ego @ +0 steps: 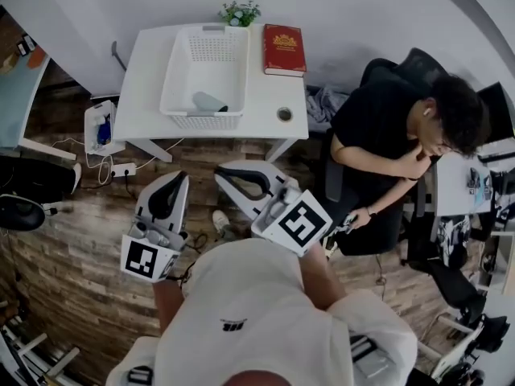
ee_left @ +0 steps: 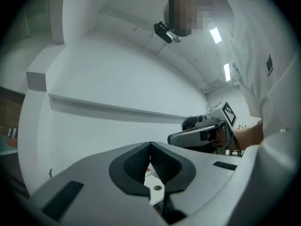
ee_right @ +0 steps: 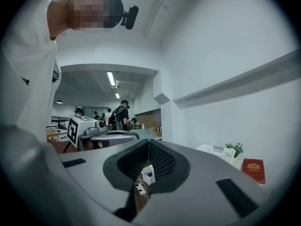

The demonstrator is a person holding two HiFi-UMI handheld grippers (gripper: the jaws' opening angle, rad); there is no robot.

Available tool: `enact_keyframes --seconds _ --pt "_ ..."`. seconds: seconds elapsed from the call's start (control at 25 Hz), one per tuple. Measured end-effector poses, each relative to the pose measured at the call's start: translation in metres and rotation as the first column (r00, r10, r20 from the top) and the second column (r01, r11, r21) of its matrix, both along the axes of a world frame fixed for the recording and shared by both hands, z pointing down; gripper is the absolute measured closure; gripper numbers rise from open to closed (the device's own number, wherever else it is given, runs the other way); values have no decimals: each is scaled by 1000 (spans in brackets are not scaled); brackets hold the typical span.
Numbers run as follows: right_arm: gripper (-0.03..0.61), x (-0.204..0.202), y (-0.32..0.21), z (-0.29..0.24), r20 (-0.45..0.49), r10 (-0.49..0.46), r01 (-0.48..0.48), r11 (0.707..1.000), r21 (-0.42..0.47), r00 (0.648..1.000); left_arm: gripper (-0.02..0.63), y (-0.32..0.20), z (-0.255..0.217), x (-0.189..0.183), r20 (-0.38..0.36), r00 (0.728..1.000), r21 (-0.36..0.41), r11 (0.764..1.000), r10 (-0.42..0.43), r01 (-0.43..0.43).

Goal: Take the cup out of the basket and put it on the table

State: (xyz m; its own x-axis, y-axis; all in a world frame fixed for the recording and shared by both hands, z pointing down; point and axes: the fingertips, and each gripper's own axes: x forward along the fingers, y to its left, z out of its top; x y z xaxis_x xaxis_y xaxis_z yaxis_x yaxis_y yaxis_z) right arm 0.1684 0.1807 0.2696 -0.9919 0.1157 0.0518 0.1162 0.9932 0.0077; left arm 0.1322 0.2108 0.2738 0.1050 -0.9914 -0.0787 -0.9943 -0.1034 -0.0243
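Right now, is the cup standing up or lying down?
Lying down: the cup rests on its side inside the basket, near its front wall.

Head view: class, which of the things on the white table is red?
The book, lying flat right of the basket. The basket is white, the plant behind it green, and the cup inside it pale grey.
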Motion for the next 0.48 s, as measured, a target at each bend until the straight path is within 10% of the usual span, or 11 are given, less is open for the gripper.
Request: enact_keyframes --seconds 0.48 --pt "563 -50 -8 13 -91 40 -36 998 46 995 603 -13 7 -52 -35 998 17 999 43 -42"
